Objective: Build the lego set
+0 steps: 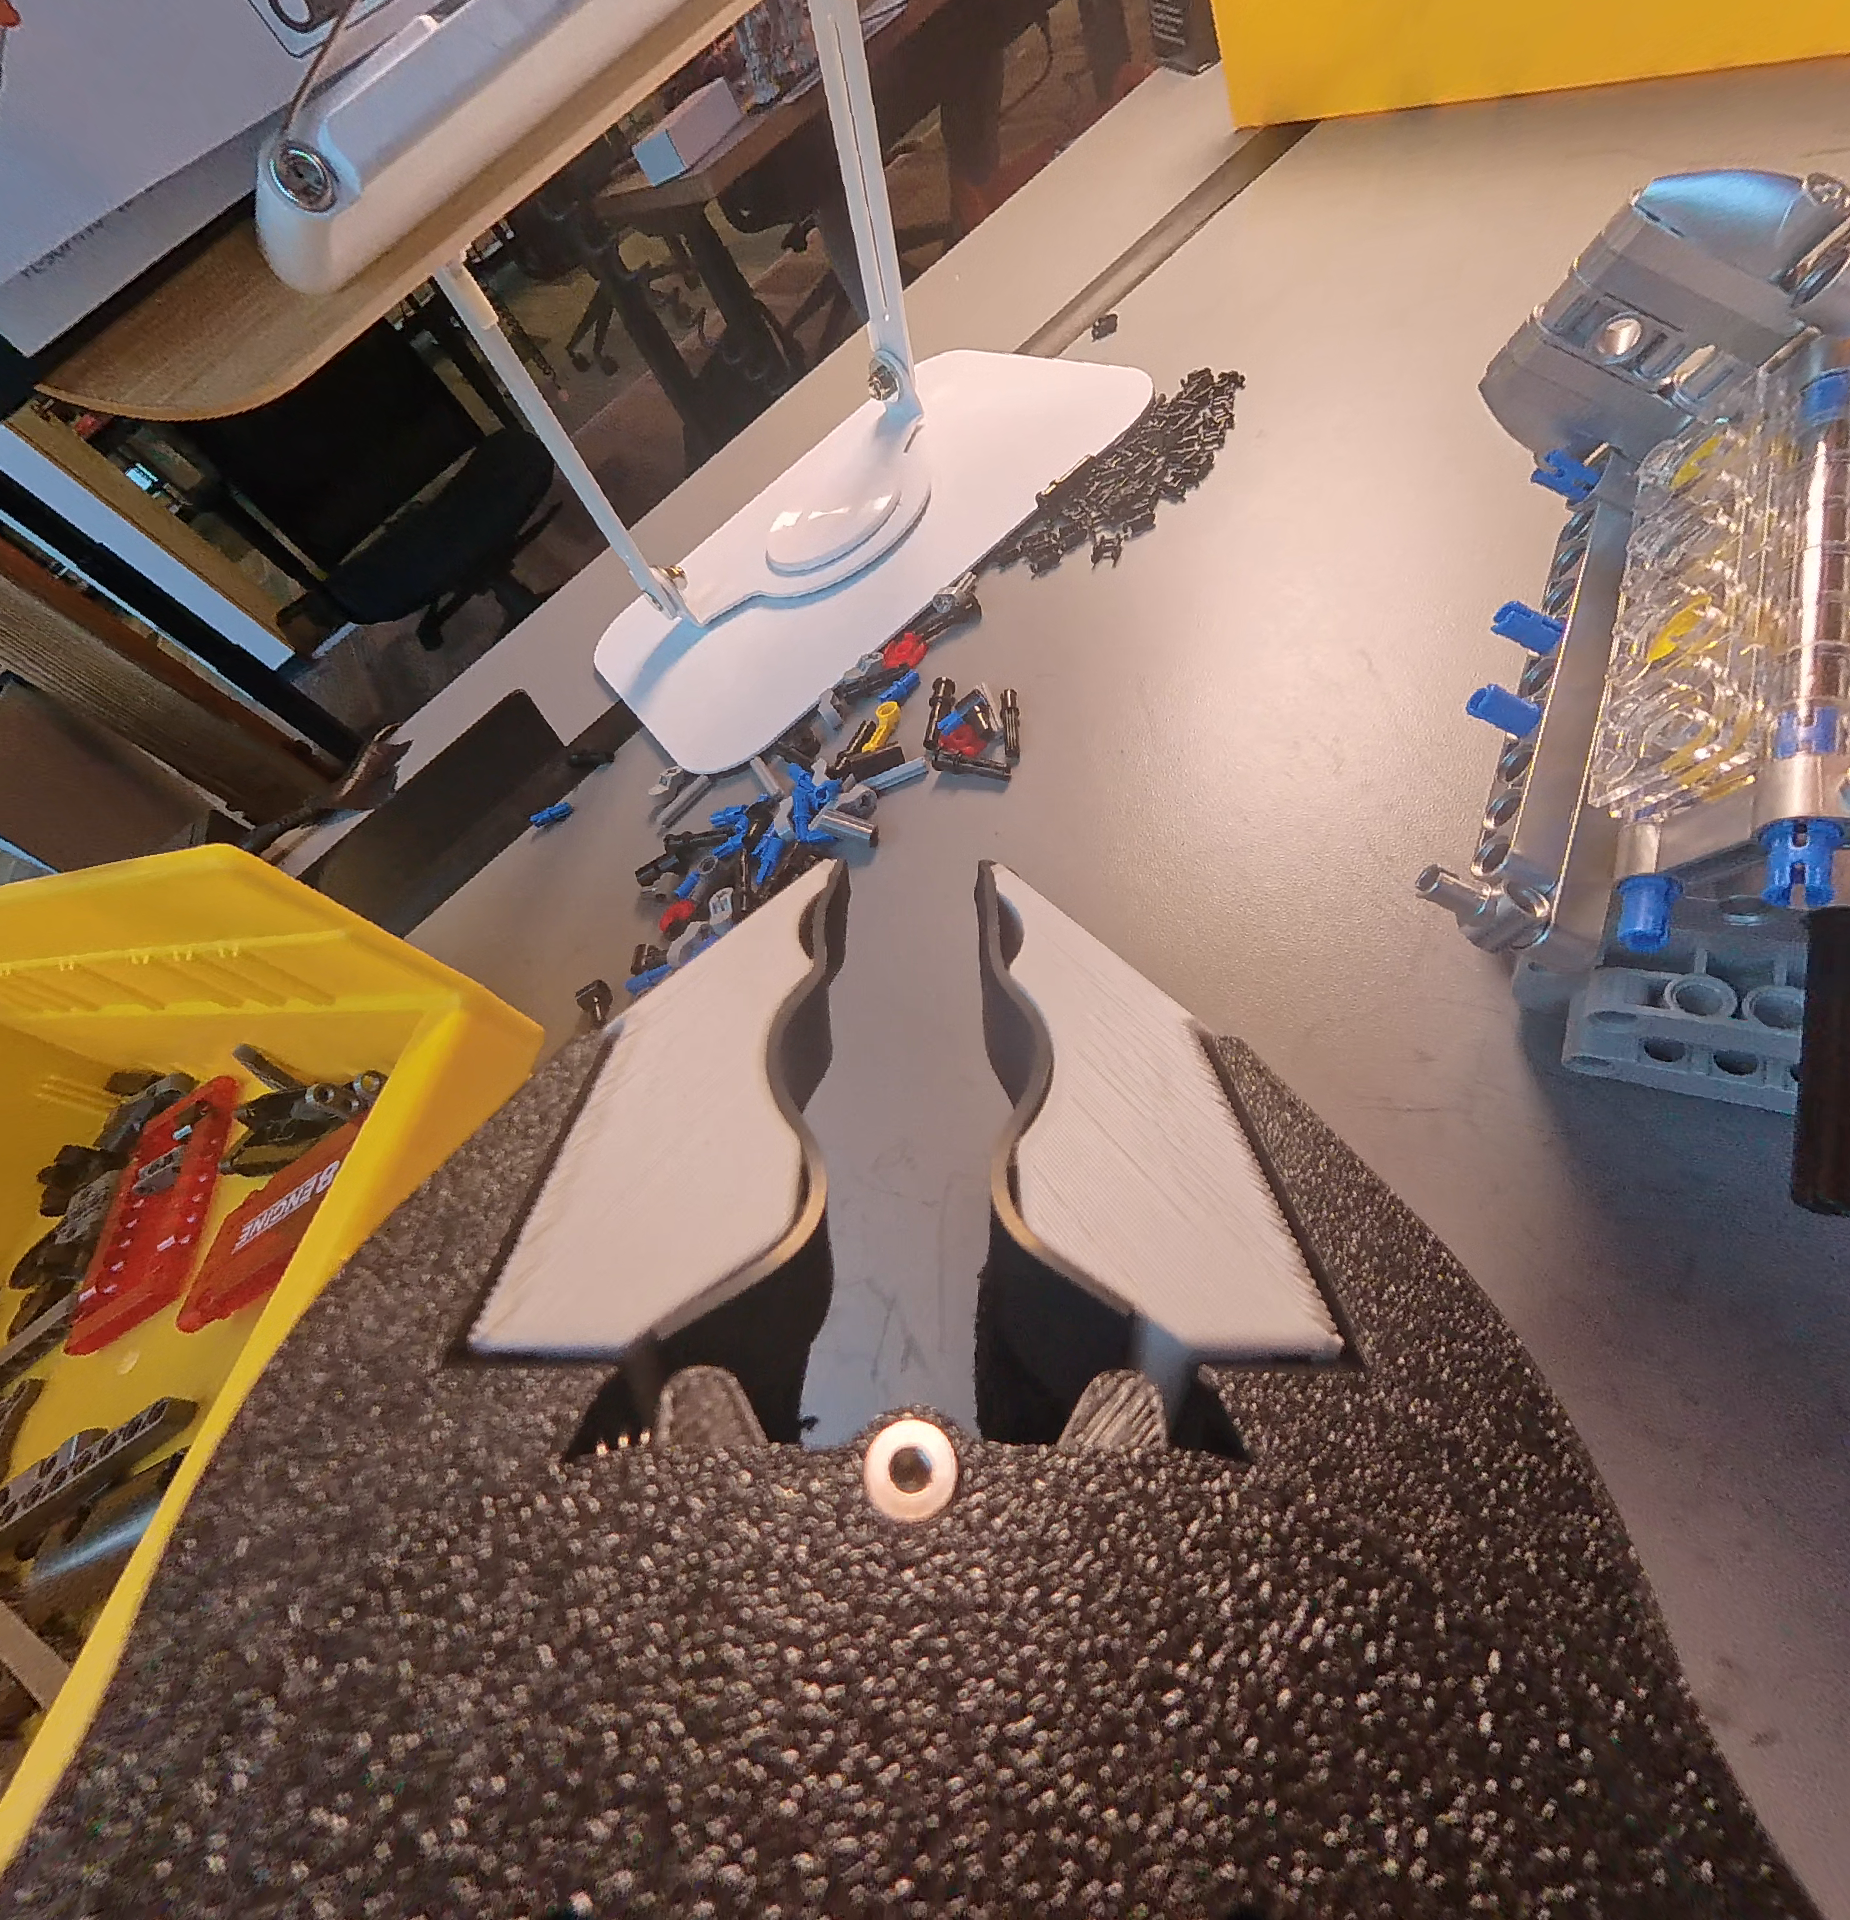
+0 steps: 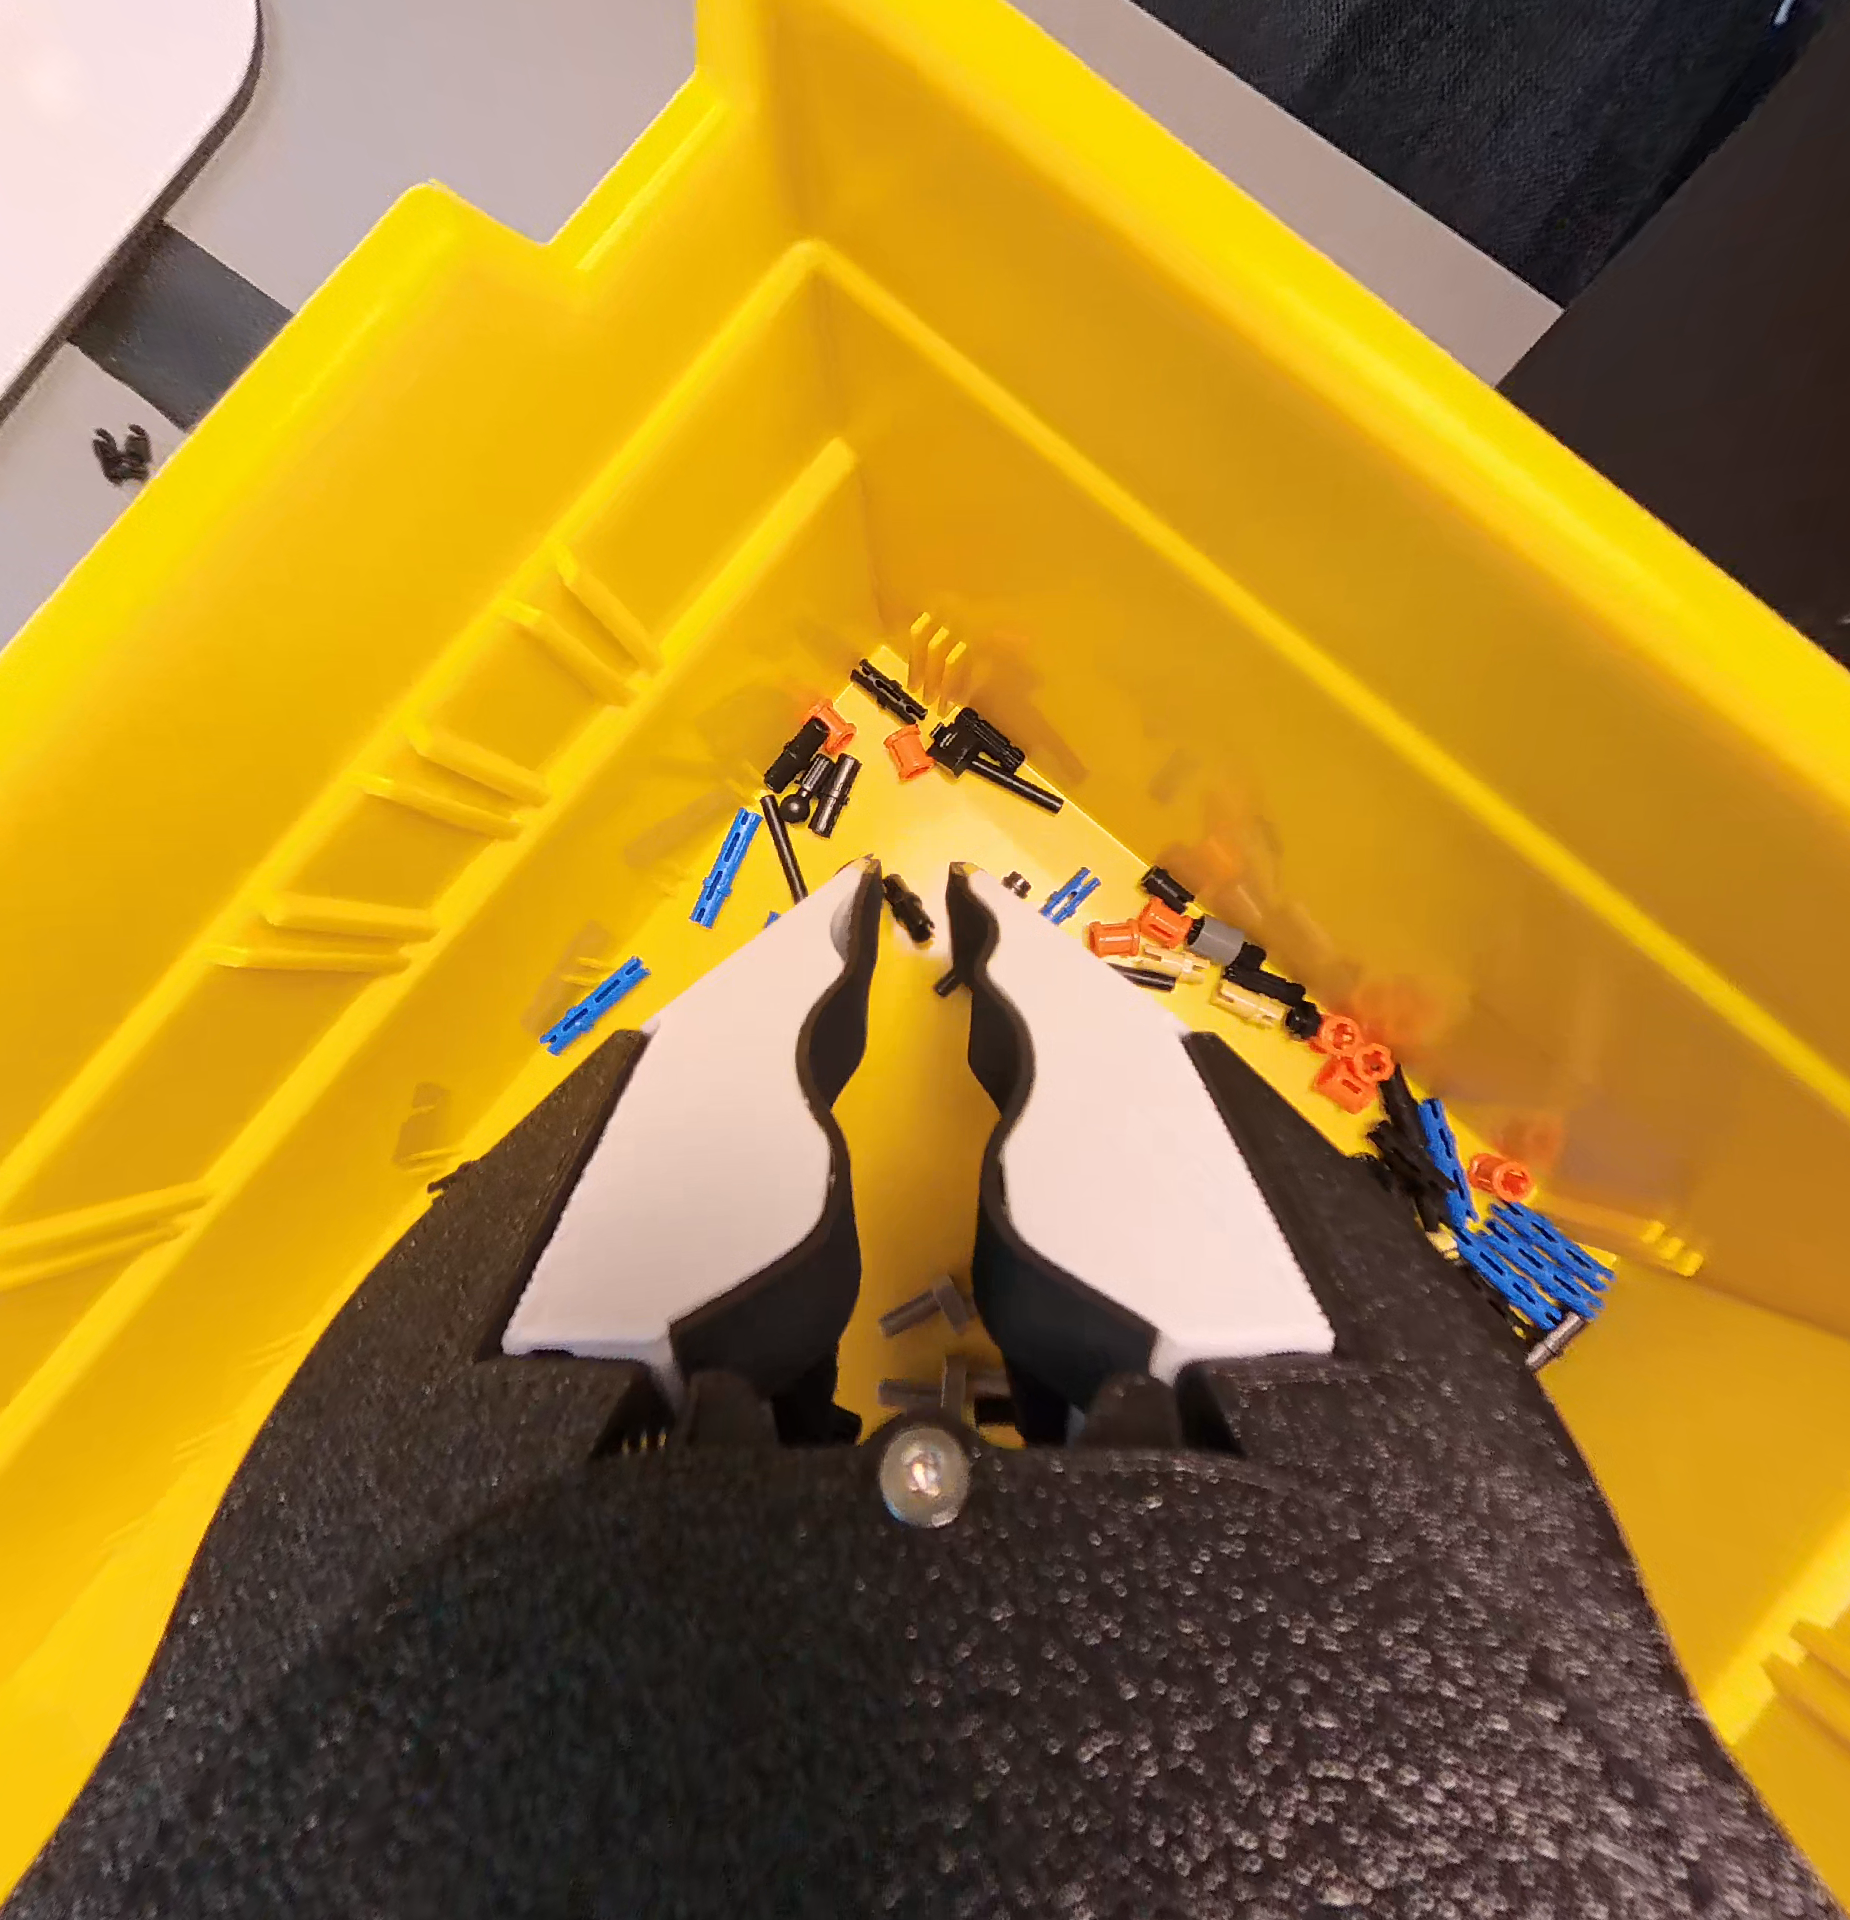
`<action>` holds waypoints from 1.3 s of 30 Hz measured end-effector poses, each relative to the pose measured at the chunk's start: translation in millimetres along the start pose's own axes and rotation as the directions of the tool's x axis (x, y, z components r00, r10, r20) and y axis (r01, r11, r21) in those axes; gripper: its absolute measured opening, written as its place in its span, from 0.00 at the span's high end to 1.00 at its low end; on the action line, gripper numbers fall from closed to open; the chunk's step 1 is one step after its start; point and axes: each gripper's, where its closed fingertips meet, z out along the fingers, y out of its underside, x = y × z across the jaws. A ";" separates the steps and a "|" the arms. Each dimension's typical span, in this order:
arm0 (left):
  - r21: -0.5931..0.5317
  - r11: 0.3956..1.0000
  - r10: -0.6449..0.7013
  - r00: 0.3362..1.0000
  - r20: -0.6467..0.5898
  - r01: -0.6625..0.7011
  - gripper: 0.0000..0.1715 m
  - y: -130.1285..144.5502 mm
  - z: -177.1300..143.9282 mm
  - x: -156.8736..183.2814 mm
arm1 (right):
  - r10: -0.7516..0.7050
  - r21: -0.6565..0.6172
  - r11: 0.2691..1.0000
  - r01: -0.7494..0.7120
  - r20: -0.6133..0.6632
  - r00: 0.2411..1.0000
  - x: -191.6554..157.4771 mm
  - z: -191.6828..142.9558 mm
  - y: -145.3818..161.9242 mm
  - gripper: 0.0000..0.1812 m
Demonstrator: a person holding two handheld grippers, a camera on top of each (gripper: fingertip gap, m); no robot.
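**Two grippers, both empty: one over the bench, one down in a yellow bin**

Above the grey bench (image 1: pixel 1264 727), the left gripper (image 1: pixel 910 883) hangs with its fingers parted by a moderate gap and nothing between them. Bare bench surface shows through that gap. Just beyond its fingertips lies a loose scatter of small pins and connectors (image 1: pixel 786 810) in blue, black, grey and red, spreading up to the near edge of a white lamp base (image 1: pixel 848 582). A denser heap of small black pins (image 1: pixel 1129 478) runs along the base's right edge. Towards the right edge of the bench stands a part-built grey and clear brick engine model (image 1: pixel 1679 665) with blue pins sticking from its side and a black axle (image 1: pixel 1830 1060) pointing out of its near end. At the near left corner sits a yellow bin (image 1: pixel 308 1049) holding red and dark beams; the left gripper is beside it, not in it.

The right gripper (image 2: pixel 913 878) reaches down inside a second yellow bin (image 2: pixel 1004 436), towards a corner of its floor. Its fingers stand narrowly apart, and a short black pin (image 2: pixel 908 906) lies on the floor right between the tips; whether either tip touches it cannot be told. Around them lie blue pins (image 2: pixel 594 1003), orange bushes (image 2: pixel 1139 930) and more black pins (image 2: pixel 978 743), mostly gathered along the bin's right wall.
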 end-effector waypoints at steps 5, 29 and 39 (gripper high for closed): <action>-0.001 1.000 0.009 1.000 -0.001 -0.009 0.87 0.3 0.4 0.4 | -0.022 -0.023 0.999 0.022 -0.007 1.000 -0.7 -3.2 5.3 0.96; 0.103 0.982 -0.158 0.987 -0.033 0.160 0.87 -12.8 -12.1 -15.5 | -0.329 0.495 0.830 0.257 0.062 0.942 -166.8 -170.6 -37.7 0.98; 0.195 0.925 -0.299 0.941 -0.158 0.327 0.84 -21.6 -46.9 -11.4 | -0.362 0.206 0.920 0.333 0.121 0.924 -284.9 -93.2 89.4 0.98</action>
